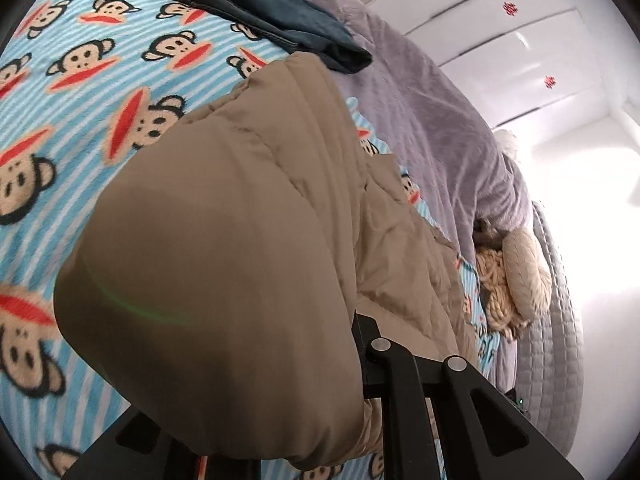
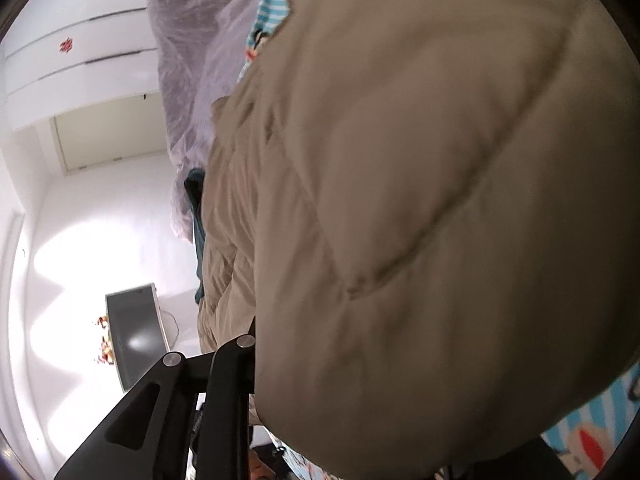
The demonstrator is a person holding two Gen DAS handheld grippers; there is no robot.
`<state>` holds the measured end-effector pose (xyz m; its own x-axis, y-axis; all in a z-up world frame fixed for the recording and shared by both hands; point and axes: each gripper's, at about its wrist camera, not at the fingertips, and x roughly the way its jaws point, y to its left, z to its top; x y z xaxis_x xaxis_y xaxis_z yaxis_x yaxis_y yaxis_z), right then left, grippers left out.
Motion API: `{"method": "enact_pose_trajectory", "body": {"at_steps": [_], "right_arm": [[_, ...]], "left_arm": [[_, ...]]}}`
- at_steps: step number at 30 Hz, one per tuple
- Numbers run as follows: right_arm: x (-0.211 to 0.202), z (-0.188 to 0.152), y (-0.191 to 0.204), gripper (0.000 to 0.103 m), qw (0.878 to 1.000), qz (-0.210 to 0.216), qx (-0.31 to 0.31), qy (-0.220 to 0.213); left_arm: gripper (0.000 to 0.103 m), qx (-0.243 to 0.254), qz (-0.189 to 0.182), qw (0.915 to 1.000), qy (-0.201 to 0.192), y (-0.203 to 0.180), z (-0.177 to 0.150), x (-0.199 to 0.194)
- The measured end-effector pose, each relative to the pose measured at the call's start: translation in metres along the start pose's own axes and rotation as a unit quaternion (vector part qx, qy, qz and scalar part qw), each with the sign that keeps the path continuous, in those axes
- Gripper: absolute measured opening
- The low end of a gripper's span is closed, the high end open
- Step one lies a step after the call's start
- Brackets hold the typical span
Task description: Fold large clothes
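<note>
Taking the tan padded coat (image 1: pixel 224 240) as the landmark: it lies on the monkey-print blanket (image 1: pixel 80 92), its long axis running away from both cameras toward the folded jeans (image 1: pixel 276 20) at its far end. The left gripper (image 1: pixel 360 364) sits at the coat's near edge, jaws pinched shut on a fold of it. The right gripper (image 2: pixel 256 364) likewise looks clamped on the near edge, coat bulging against the lens. Both hands seem equally near, so the fold likely carries this edge toward the jeans.
</note>
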<state>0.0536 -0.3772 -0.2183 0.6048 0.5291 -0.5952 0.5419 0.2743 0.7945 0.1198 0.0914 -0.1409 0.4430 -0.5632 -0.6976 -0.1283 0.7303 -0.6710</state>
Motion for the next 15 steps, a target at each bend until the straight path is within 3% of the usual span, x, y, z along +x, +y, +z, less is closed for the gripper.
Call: {"method": "enact_pose_trajectory", "body": {"at_steps": [8, 15], "right_arm": [[-0.044, -0.044, -0.024, 0.025, 1.000, -0.012, 0.003, 0.022], [-0.076, -0.082, -0.063, 0.026, 0.999, -0.013, 0.030, 0.031]], "left_arm": [[0.018, 0.022, 0.022, 0.9984, 0.048, 0.019, -0.069, -0.053], [0.018, -0.002, 0.038, 0.9960, 0.081, 0.057, -0.130, -0.083]]}}
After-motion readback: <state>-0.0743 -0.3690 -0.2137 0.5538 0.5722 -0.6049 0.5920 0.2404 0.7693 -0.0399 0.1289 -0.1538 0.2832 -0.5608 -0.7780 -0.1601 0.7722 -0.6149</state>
